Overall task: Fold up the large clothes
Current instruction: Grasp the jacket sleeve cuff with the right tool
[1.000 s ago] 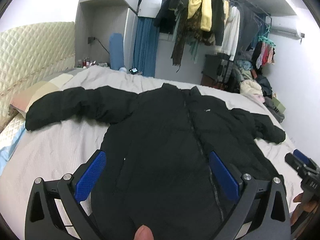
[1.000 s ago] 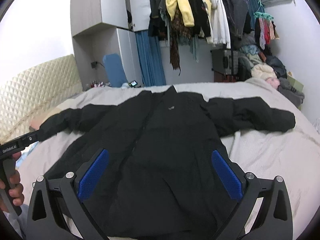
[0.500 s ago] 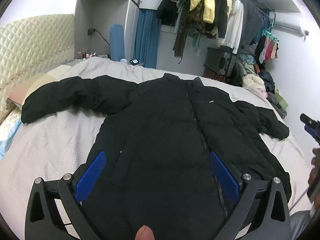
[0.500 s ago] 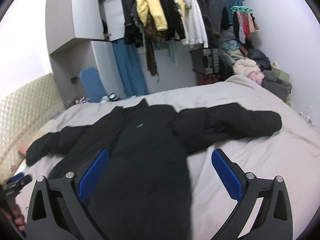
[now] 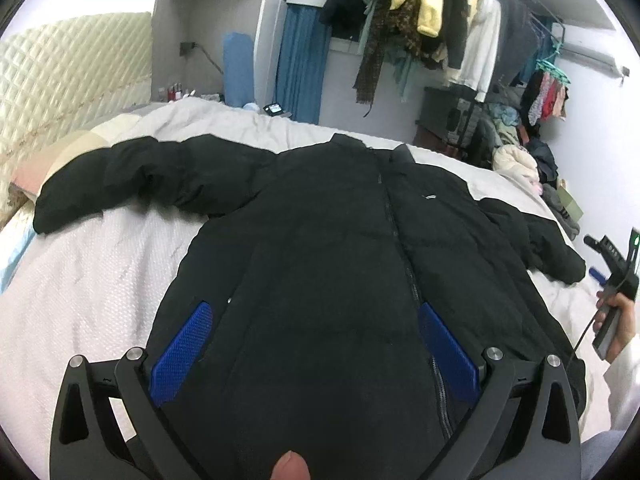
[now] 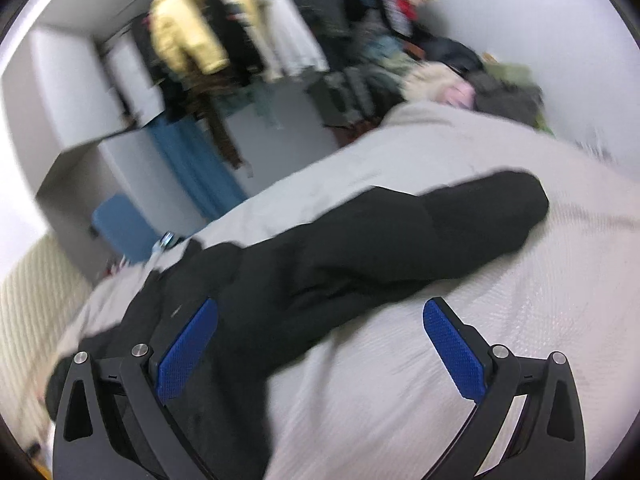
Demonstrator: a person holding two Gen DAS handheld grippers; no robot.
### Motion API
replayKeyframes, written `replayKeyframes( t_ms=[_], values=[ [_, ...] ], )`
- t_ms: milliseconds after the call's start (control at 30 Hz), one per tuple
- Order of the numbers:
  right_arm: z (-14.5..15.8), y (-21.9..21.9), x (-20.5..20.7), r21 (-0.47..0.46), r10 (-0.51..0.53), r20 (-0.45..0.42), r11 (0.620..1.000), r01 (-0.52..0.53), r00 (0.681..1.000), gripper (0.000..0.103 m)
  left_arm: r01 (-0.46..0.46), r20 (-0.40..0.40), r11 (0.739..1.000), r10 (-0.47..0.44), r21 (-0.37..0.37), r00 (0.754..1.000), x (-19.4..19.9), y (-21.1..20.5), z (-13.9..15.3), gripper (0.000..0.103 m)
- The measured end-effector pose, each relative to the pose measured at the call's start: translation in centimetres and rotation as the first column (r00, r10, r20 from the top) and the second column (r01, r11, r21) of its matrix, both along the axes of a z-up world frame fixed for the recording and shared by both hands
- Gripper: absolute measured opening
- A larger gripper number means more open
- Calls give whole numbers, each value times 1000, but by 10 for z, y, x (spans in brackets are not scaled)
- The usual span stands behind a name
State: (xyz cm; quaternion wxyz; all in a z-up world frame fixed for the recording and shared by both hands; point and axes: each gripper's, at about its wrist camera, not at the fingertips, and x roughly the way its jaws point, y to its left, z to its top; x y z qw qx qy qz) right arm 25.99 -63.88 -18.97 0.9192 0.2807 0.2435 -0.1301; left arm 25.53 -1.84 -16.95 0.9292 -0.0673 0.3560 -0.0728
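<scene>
A large black puffer jacket (image 5: 328, 264) lies flat and zipped on the grey-white bed (image 5: 80, 288), sleeves spread to both sides. My left gripper (image 5: 314, 332) is open and empty, hovering above the jacket's lower body. My right gripper (image 6: 320, 332) is open and empty, tilted, above the bed beside the jacket's right sleeve (image 6: 420, 236). The right gripper also shows at the right edge of the left wrist view (image 5: 612, 256), near that sleeve's cuff (image 5: 560, 264). The right wrist view is blurred.
A quilted cream headboard (image 5: 68, 80) and pillows (image 5: 60, 152) stand at the left. A rack of hanging clothes (image 5: 440, 20) and a pile of laundry (image 5: 520, 160) fill the far wall. Bare bedding lies to the right of the sleeve (image 6: 540, 320).
My right gripper has swung right and tilted, from over the jacket's body to beside the right sleeve. My left gripper has shifted slightly forward over the jacket.
</scene>
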Motion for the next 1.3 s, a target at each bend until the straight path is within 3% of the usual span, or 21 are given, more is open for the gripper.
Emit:
replayKeyframes(
  t_ms=[133,233,400,500,667,733,767,800,833,933,1033,1167,1300],
  values=[
    [-42,-59,10,153,-101,-13,983,102,995,103,-18,-22,1000,18,-20,1000,11,0,-11,103],
    [-65,-92,10,235,-171,17,958,163,985,103,-26,-32,1000,26,6,999,21,-4,-25,103],
    [-101,-147,5,392,-334,65,875,284,940,103,-42,-46,998,43,37,998,35,-8,-43,103],
    [-109,-170,8,413,-389,102,854,317,915,103,-60,-37,997,61,47,997,45,-8,-48,103],
    [-107,-188,28,375,-394,155,872,315,906,96,-84,-26,996,85,41,996,60,-7,-52,103],
    [-109,-191,40,358,-370,138,884,302,919,77,-91,-16,994,92,55,996,65,-10,-54,103],
    [-110,-193,46,348,-363,130,888,301,922,72,-92,-15,994,93,61,996,66,-10,-55,103],
    [-109,-193,46,342,-357,130,892,297,925,59,-92,-16,993,93,68,996,69,-12,-57,103],
    [-108,-191,47,333,-353,125,895,296,927,39,-93,-17,993,95,71,995,70,-12,-58,103],
    [-99,-193,50,288,-346,107,908,304,932,20,-97,-35,992,100,82,994,74,-14,-63,103],
    [-85,-199,45,253,-351,106,914,316,930,10,-91,-24,991,94,99,995,73,-16,-60,103],
    [-52,-209,25,202,-406,124,904,378,905,7,-87,2,990,88,114,996,63,-15,-52,103],
    [-14,-208,15,133,-395,143,916,378,908,5,-79,19,991,77,109,997,53,-11,-44,103]
  ],
)
